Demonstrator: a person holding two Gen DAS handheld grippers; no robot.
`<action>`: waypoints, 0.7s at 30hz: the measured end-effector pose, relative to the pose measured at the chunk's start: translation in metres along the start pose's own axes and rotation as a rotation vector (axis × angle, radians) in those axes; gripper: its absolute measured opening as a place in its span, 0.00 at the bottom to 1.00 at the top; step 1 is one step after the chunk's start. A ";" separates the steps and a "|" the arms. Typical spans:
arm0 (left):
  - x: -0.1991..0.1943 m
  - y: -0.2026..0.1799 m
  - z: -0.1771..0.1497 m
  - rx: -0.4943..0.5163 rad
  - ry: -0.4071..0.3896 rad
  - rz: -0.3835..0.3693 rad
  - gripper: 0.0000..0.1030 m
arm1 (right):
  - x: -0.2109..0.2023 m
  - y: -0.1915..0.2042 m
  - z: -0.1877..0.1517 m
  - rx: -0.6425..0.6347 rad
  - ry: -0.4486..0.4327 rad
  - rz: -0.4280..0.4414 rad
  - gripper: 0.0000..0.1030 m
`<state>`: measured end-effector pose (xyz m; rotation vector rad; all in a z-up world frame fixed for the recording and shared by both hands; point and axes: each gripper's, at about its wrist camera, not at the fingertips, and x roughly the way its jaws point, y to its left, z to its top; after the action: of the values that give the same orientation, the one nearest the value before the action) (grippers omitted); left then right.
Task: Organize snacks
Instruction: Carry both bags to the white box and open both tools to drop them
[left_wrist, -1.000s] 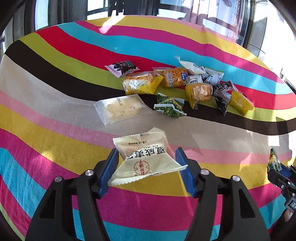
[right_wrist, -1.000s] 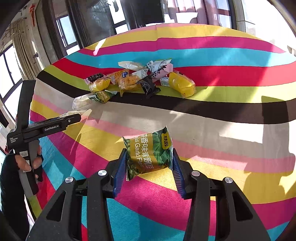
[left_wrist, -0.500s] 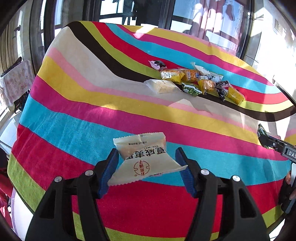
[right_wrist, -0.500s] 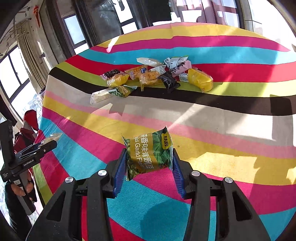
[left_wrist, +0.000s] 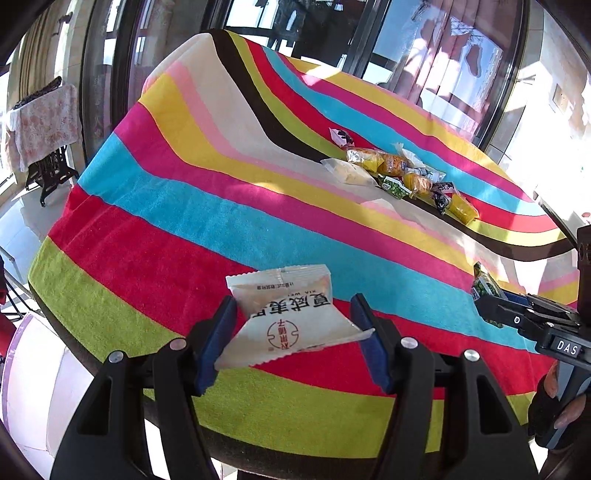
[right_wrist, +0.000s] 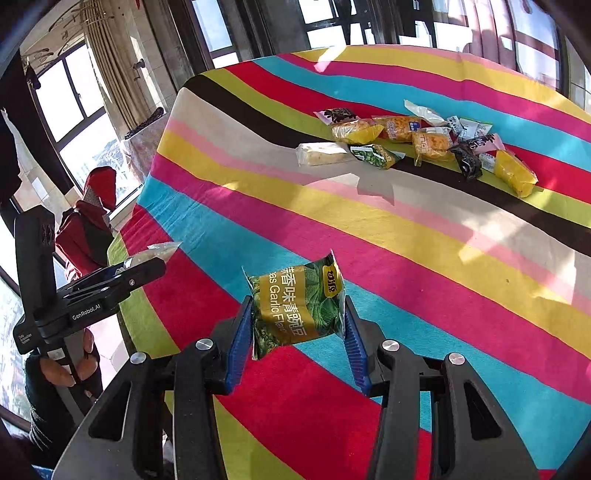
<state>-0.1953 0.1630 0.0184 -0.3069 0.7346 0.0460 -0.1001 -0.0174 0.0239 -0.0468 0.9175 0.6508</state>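
Looking along my left gripper (left_wrist: 293, 334), I am clamping a white snack packet (left_wrist: 286, 314) with red and black print between the blue fingers (left_wrist: 216, 343), holding it above the near edge of the striped desk (left_wrist: 155, 229). Far across the cloth the pile of snacks (left_wrist: 402, 177) is lying along the black stripe, and at the right edge my right gripper (left_wrist: 487, 295) is showing with a green packet in it. Looking along my right gripper (right_wrist: 299, 325), I am gripping a green pea packet (right_wrist: 297, 306) upright between its fingers (right_wrist: 240, 339), over the red and blue stripes. My left gripper (right_wrist: 147, 260) is sitting at the left, near the desk's corner, carrying its white packet.
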 end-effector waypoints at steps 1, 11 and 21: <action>-0.004 0.005 -0.002 -0.011 -0.005 -0.006 0.61 | 0.003 0.010 0.000 -0.020 0.008 0.008 0.45; -0.059 0.062 -0.025 -0.101 -0.099 0.048 0.61 | 0.033 0.118 -0.009 -0.227 0.089 0.146 0.45; -0.097 0.132 -0.076 -0.235 -0.074 0.223 0.61 | 0.060 0.237 -0.048 -0.536 0.198 0.294 0.45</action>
<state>-0.3368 0.2731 -0.0042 -0.4438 0.6879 0.3555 -0.2368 0.1903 0.0039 -0.4682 0.9254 1.1703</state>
